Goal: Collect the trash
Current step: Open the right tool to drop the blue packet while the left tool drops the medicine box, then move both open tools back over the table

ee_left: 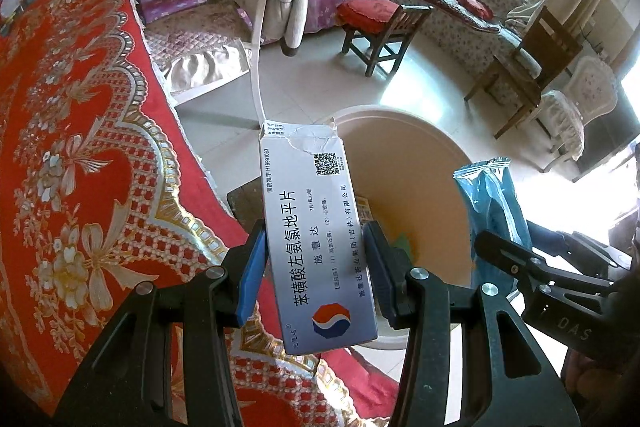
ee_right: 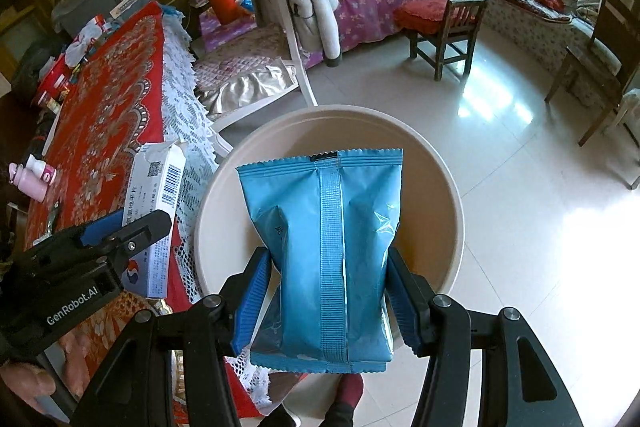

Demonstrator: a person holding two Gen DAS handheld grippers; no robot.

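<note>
Left gripper (ee_left: pixel 316 275) clamped on a white medicine box (ee_left: pixel 316 239), blue pads pressing both long sides; box's torn end points away, held over the edge of the red patterned tablecloth (ee_left: pixel 80 147) and the near rim of the beige bin (ee_left: pixel 420 163). Right gripper (ee_right: pixel 328 291) clamped on a blue snack packet (ee_right: pixel 328 251), seam side facing the camera, held above the bin's (ee_right: pixel 452 187) open mouth. Some scraps lie in the bin. Bin stands on the tiled floor (ee_right: pixel 520 207) beside the table. Wooden chair (ee_right: pixel 444 23) with a red cushion farther back.
</note>
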